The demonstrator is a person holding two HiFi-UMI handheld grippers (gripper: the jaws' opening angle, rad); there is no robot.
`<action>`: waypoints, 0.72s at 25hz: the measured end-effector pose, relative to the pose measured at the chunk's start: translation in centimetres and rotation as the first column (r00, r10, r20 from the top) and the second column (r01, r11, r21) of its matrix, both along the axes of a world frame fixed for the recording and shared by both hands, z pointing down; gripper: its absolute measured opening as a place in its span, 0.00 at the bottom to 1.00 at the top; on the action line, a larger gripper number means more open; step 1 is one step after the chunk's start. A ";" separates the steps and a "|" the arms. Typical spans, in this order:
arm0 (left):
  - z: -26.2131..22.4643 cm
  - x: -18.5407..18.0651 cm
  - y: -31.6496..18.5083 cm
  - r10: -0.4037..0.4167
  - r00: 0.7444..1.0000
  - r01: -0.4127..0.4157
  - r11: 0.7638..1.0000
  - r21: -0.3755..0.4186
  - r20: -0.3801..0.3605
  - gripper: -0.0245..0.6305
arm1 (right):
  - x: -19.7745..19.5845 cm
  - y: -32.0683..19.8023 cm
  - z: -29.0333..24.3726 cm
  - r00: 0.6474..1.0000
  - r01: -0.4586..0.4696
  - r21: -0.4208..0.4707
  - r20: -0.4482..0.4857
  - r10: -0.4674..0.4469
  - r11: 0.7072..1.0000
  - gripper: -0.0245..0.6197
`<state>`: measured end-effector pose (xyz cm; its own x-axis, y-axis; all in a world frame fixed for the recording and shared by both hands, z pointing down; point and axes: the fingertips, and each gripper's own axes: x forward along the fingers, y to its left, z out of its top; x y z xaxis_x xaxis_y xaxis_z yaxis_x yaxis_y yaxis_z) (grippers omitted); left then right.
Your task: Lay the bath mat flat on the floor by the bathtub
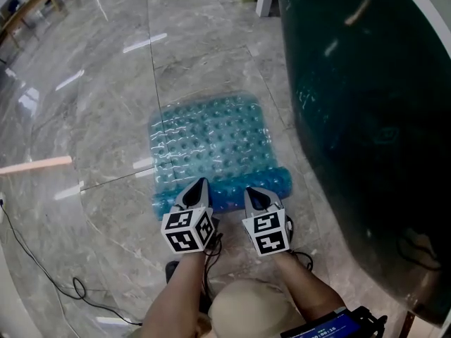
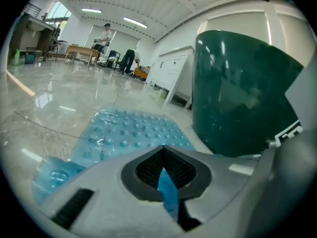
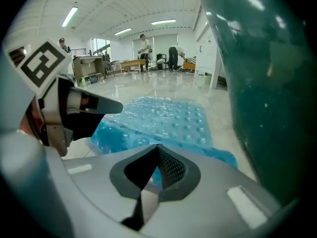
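The left hand-held gripper (image 1: 199, 187) and the right hand-held gripper (image 1: 258, 196) were both clamped shut, each pinching a strip of the bath mat (image 1: 211, 139) at its near end. That end lay curled in a roll (image 1: 225, 192) running crosswise just in front of the jaws, while the far part lay flat on the floor (image 1: 91, 118) close beside the bathtub (image 1: 366, 118). The step in hand looked like unrolling. The next move would call for drawing both corners evenly toward the person and lowering them. The mat's long axis seemed to run away from the person, alongside the tub.
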<state>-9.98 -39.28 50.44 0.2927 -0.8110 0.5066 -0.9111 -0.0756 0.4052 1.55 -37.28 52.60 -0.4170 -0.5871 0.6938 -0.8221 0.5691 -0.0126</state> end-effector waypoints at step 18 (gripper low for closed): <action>1.6 2.0 7.5 -0.001 1.000 0.000 0.999 -0.035 -0.021 0.05 | -0.1 -0.5 0.7 1.000 0.030 -0.103 0.001 -0.030 0.994 0.05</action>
<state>-8.02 -31.77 52.03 0.3032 -0.7930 0.5285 -0.9022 -0.0604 0.4270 1.42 -37.82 53.35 -0.4326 -0.4998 0.7504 -0.8049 0.5891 -0.0717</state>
